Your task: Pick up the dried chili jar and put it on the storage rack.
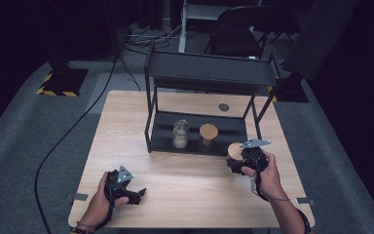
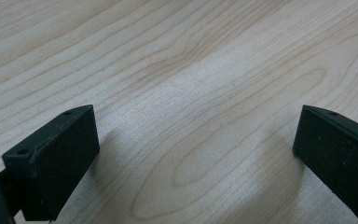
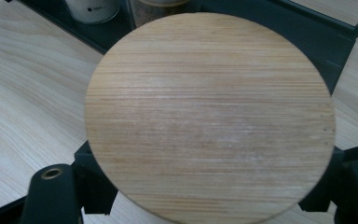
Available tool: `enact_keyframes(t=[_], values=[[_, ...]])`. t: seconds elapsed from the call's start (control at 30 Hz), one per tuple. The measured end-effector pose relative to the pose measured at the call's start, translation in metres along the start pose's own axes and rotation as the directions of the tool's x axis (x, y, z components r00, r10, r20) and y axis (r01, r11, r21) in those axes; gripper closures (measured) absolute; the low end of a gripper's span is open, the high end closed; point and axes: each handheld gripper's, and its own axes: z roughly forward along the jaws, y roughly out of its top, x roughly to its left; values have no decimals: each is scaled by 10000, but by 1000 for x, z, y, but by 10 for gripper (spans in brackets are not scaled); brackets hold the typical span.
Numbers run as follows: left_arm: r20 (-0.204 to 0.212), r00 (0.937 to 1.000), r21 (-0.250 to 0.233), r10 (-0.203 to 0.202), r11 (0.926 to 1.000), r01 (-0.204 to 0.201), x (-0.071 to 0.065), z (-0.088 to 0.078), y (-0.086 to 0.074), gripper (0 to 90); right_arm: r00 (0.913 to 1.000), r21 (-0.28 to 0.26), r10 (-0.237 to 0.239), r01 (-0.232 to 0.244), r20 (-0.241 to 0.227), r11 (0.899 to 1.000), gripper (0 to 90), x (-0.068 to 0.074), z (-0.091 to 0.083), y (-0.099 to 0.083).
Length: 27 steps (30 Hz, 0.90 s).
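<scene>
My right gripper (image 1: 238, 163) is shut on a jar with a round bamboo lid (image 1: 234, 150), held just in front of the black rack's right end. In the right gripper view the lid (image 3: 209, 116) covers the jar's body, and the jaws come in under it from both sides. Two more jars stand on the rack's lower shelf (image 1: 229, 127). One is a clear glass jar (image 1: 180, 132) with pale contents, the other a jar with a bamboo lid (image 1: 208, 132). My left gripper (image 1: 137, 194) rests low at the table's near left. Its jaws stand wide apart over bare wood (image 2: 196, 158).
The black two-tier rack (image 1: 209, 73) stands at the back middle of the wooden table (image 1: 126, 126), and its upper shelf overhangs the jars. A small dark disc (image 1: 223, 107) is set in the tabletop behind it. Cables and a chair (image 1: 238, 29) lie beyond the table.
</scene>
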Motion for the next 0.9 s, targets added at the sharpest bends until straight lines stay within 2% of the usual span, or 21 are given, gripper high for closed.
enact_keyframes(t=[0.47, 0.9], values=[[-3, 10000, -3, 0, 10000, 0, 0, 0, 0, 0, 9990, 8, 264, -265, 355, 9996, 249, -4, 9, 15], [-2, 10000, 1, -4, 10000, 4, 0, 0, 0, 0, 9981, 3, 469, -469, 395, 9989, 249, -5, 21, 30]])
